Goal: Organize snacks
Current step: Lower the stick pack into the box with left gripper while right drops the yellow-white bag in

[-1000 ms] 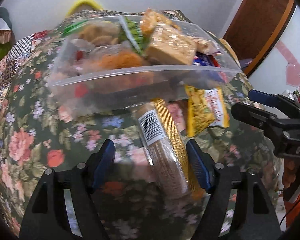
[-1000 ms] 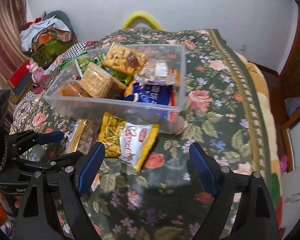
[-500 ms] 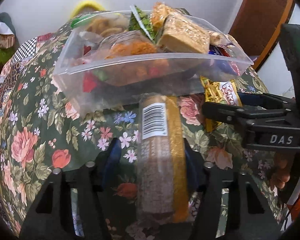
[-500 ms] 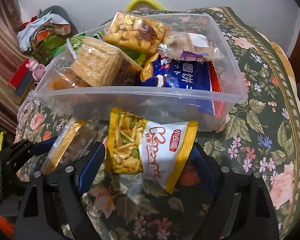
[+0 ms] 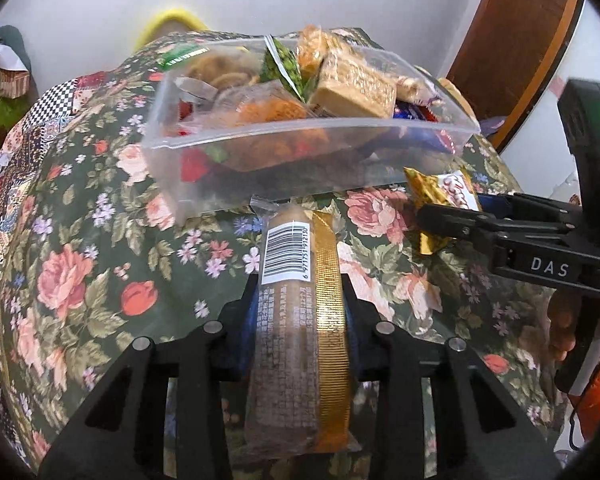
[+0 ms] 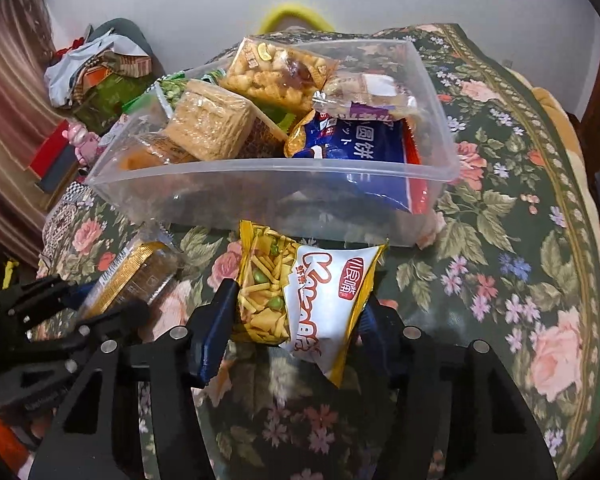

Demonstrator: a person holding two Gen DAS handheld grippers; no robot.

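A clear plastic bin (image 5: pixel 284 148) full of snack packets stands on the floral cloth; it also shows in the right wrist view (image 6: pixel 284 176). My left gripper (image 5: pixel 300 312) is shut on a long brown biscuit pack with a gold stripe (image 5: pixel 300 320), just in front of the bin. My right gripper (image 6: pixel 296 312) is shut on a yellow and white snack bag (image 6: pixel 300 292), also in front of the bin. The biscuit pack (image 6: pixel 132 280) and left gripper (image 6: pixel 60 312) show at the left of the right wrist view; the right gripper (image 5: pixel 460 220) shows at the right of the left wrist view.
The floral cloth (image 6: pixel 520 280) covers the surface around the bin. A pile of clothes and bags (image 6: pixel 96 72) lies at the far left. A brown door (image 5: pixel 520 48) stands at the right. A yellow object (image 6: pixel 296 16) sits behind the bin.
Both grippers moved in over their packets and closed: the left on the biscuit pack, the right on the yellow snack bag.
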